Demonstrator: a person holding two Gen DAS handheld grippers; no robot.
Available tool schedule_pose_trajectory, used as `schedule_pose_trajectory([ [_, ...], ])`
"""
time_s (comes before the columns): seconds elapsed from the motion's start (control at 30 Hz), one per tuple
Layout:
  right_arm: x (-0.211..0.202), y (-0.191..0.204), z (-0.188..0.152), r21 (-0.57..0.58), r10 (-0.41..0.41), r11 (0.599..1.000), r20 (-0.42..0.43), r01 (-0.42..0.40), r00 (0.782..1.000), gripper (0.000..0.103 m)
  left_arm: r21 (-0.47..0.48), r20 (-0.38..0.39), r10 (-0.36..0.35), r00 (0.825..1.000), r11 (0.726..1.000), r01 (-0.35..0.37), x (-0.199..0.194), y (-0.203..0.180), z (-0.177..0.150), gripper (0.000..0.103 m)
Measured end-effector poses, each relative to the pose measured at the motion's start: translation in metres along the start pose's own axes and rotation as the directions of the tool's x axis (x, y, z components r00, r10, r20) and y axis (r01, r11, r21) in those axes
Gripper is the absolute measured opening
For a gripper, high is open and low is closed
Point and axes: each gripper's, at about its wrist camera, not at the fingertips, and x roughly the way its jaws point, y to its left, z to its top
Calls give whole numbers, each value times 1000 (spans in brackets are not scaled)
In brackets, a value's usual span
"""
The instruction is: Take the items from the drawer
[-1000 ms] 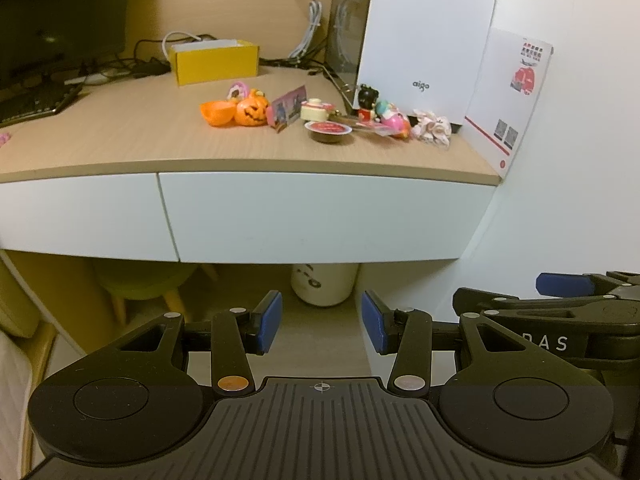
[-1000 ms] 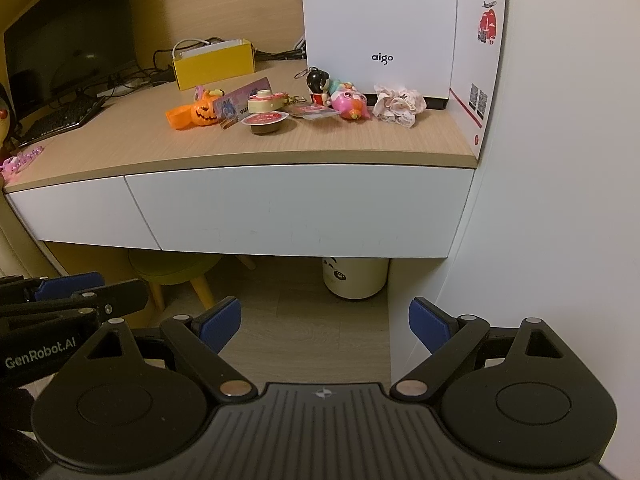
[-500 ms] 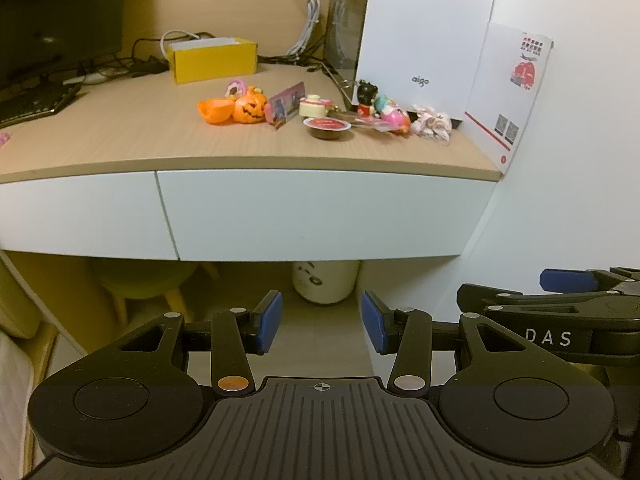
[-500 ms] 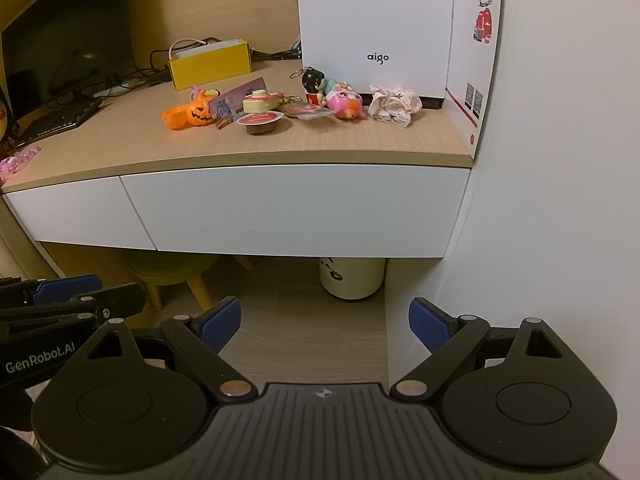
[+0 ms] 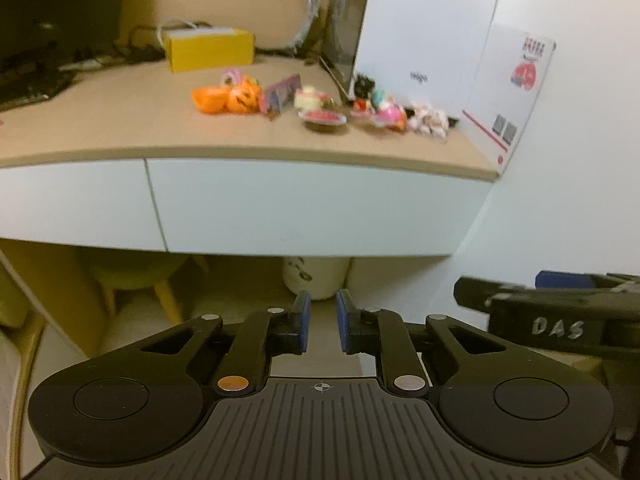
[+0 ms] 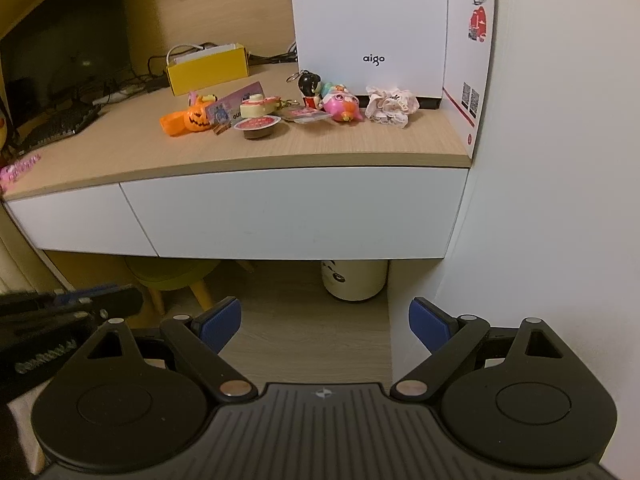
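Two white drawer fronts sit shut under the wooden desktop; the wide right drawer (image 5: 312, 208) (image 6: 296, 212) faces both cameras. Small items lie in a row on the desk: an orange pumpkin toy (image 5: 240, 98) (image 6: 194, 120), a red-lidded cup (image 6: 256, 126), a doll keychain (image 6: 310, 88), a pink toy (image 6: 342, 106) and a frilly scrunchie (image 6: 390, 108). My left gripper (image 5: 322, 326) hangs low in front of the drawer, its blue pads almost together with nothing between them. My right gripper (image 6: 325, 326) is wide open and empty, also well short of the drawer.
A white box (image 6: 372, 28) and a leaflet (image 6: 470, 60) stand at the desk's right end against the white wall (image 6: 552, 200). A yellow box (image 6: 206, 68), keyboard and monitor are at the left. Under the desk stand a white bin (image 6: 354, 280) and a yellow stool (image 6: 172, 276).
My left gripper's fingers have closed from a wide gap to a narrow slit, and its view blurs with movement. The right gripper stays open and has drifted slightly.
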Motion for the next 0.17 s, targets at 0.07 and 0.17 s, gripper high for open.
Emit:
schedule_pose_trajectory([
  [0.07,1,-2,0,21,5,1000,-8,-5,1000,92,3,-24,-26,999,1000,26,10,5,0,17],
  [0.17,8,-4,1,47,16,999,-38,-14,999,92,5,-35,-19,999,1000,19,22,15,4,17],
])
